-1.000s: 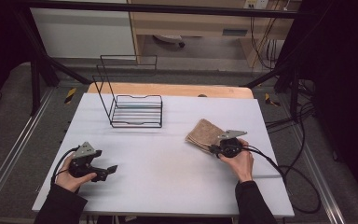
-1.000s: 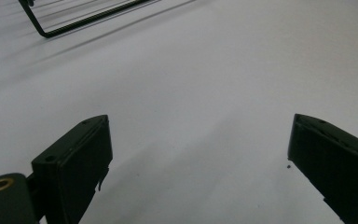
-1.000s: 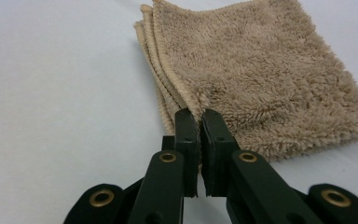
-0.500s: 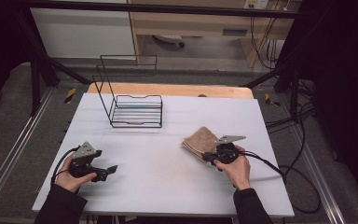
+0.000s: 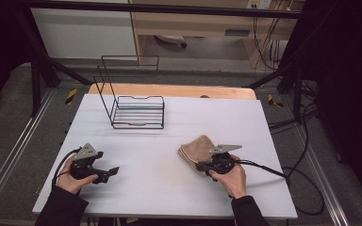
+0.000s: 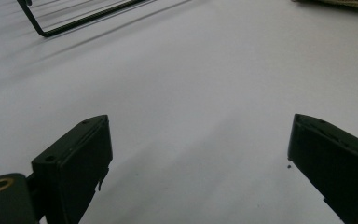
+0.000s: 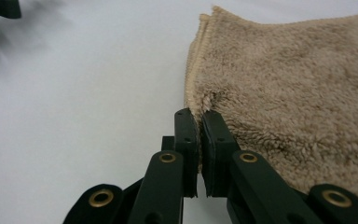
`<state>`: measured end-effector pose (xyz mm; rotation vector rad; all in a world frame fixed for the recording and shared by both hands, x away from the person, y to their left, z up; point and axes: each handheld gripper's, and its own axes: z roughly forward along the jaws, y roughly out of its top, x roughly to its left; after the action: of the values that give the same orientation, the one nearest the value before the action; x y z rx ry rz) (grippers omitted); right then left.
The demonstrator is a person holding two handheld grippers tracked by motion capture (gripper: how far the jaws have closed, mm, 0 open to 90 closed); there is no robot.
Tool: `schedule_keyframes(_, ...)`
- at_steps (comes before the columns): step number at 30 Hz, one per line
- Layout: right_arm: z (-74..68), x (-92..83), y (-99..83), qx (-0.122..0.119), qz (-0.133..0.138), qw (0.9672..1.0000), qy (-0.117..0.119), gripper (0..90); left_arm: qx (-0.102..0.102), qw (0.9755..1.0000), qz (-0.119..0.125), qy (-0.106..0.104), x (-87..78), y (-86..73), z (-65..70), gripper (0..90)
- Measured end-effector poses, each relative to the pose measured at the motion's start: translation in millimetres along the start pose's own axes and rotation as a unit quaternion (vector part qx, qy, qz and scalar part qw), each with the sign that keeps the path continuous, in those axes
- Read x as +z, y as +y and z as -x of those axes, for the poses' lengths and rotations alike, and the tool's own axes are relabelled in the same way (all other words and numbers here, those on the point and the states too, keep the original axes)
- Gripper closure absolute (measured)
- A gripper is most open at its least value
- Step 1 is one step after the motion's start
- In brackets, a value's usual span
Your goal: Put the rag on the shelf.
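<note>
Clearly the work in hand is dragging the folded tan towel (image 5: 198, 147) across the white surface (image 5: 169, 188), and it lies on that surface to the right of the black wire rack (image 5: 134, 110) and nearer the person. The right claw (image 7: 198, 120) is pressed together on the towel's hemmed corner, pinching its stacked layers. To do this well, I judge the pinch should stay firm and low, pulling level so the layers slide together rather than peeling apart or bunching. The left claw (image 6: 198, 149) hovers spread wide over bare surface, to the left of the rack and nearer the person, holding nothing. Counted: one towel, one wire rack, two claws, one surface.
</note>
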<state>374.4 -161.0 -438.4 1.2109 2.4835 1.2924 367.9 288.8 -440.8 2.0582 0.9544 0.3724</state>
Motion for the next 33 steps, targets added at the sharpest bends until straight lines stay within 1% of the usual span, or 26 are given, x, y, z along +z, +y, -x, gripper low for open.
schedule_keyframes(4,-10.3,8.4,-0.3,-0.005,-0.002,1.0000,-0.001,86.1,0.000,1.0000,0.000,0.001,-0.2,0.2,-0.1,6.2)
schedule_keyframes(6,-12.8,10.4,0.2,-0.007,-0.001,1.0000,0.001,86.2,0.001,1.0000,0.000,0.001,0.0,0.1,0.1,6.2)
schedule_keyframes(7,-18.6,14.4,1.3,-0.009,-0.002,0.9999,0.008,86.2,0.001,1.0000,-0.001,0.001,0.0,0.2,0.2,6.2)
schedule_keyframes(8,-18.6,14.4,1.3,-0.009,-0.002,0.9999,0.008,86.2,0.001,1.0000,0.000,0.001,0.0,0.3,0.4,6.2)
schedule_keyframes(9,-25.3,18.5,2.7,-0.016,-0.003,0.9998,0.013,86.2,0.001,1.0000,0.000,0.000,0.0,0.3,0.4,6.2)
schedule_keyframes(10,-25.3,18.5,2.7,-0.016,-0.003,0.9998,0.013,86.2,0.001,1.0000,0.000,0.001,0.0,0.4,0.5,6.2)
schedule_keyframes(12,-32.4,22.5,4.0,-0.018,-0.005,0.9996,0.022,86.2,0.001,1.0000,-0.001,0.001,0.2,0.2,0.5,6.2)
schedule_keyframes(13,-39.5,26.5,5.1,-0.022,-0.007,0.9992,0.032,86.2,0.001,1.0000,-0.001,0.001,0.2,0.2,0.5,6.2)
schedule_keyframes(14,-43.2,28.4,5.6,-0.026,-0.008,0.9990,0.035,86.1,0.001,1.0000,-0.001,0.001,0.2,0.2,0.6,6.2)
schedule_keyframes(15,-46.8,30.5,6.0,-0.031,-0.010,0.9988,0.038,86.1,0.001,1.0000,-0.001,0.001,0.2,0.3,0.7,6.2)
schedule_keyframes(16,-49.9,32.6,6.0,-0.030,-0.011,0.9987,0.041,86.0,0.002,1.0000,-0.002,0.000,0.2,0.4,0.9,6.2)
schedule_keyframes(17,-49.9,32.6,6.0,-0.030,-0.011,0.9987,0.041,86.0,0.004,1.0000,-0.002,0.000,0.3,0.5,1.1,6.2)
schedule_keyframes(18,-53.6,37.3,5.5,-0.036,-0.015,0.9984,0.041,85.5,0.005,1.0000,-0.003,0.000,0.4,0.6,1.3,6.2)
schedule_keyframes(19,-53.9,39.1,4.9,-0.038,-0.014,0.9983,0.041,85.0,0.005,1.0000,-0.003,0.000,0.6,0.6,1.7,6.2)
schedule_keyframes(21,-53.8,39.6,4.5,-0.035,-0.016,0.9982,0.046,81.1,0.004,1.0000,-0.004,-0.001,0.9,0.8,2.3,6.2)
schedule_keyframes(22,-53.8,38.7,5.0,-0.035,-0.014,0.9980,0.051,76.3,0.004,1.0000,-0.005,-0.001,1.1,0.9,2.6,6.3)
schedule_keyframes(23,-53.8,38.7,5.0,-0.035,-0.014,0.9980,0.051,76.3,0.004,1.0000,-0.005,-0.002,1.4,0.9,2.9,6.3)
schedule_keyframes(24,-54.4,35.5,6.7,-0.033,-0.008,0.9977,0.059,68.0,0.003,1.0000,-0.005,-0.001,1.8,1.0,3.4,6.3)
schedule_keyframes(27,-51.0,25.3,11.1,-0.055,0.010,0.9976,0.040,57.3,0.003,0.9999,-0.009,-0.005,2.4,2.2,6.0,5.9)
schedule_keyframes(28,-51.0,25.3,11.1,-0.055,0.010,0.9976,0.040,57.3,0.003,0.9999,-0.009,-0.007,2.5,3.1,7.3,5.9)
schedule_keyframes(29,-44.2,16.1,12.6,-0.053,0.026,0.9979,0.028,53.3,0.002,0.9999,-0.009,-0.009,3.0,4.1,9.0,5.7)
schedule_keyframes(30,-39.4,11.2,12.7,-0.050,0.030,0.9981,0.019,51.6,0.003,0.9999,-0.011,-0.010,3.6,5.1,10.6,5.5)
schedule_keyframes(31,-39.4,11.2,12.7,-0.050,0.030,0.9981,0.019,51.6,0.002,0.9999,-0.011,-0.011,4.4,6.1,12.5,5.5)
schedule_keyframes(32,-28.0,2.3,10.4,-0.051,0.034,0.9981,-0.008,50.1,0.002,0.9999,-0.012,-0.011,5.3,7.0,14.3,5.5)
schedule_keyframes(33,-28.0,2.3,10.4,-0.051,0.034,0.9981,-0.008,50.1,0.001,0.9998,-0.013,-0.012,6.4,8.0,16.3,5.5)
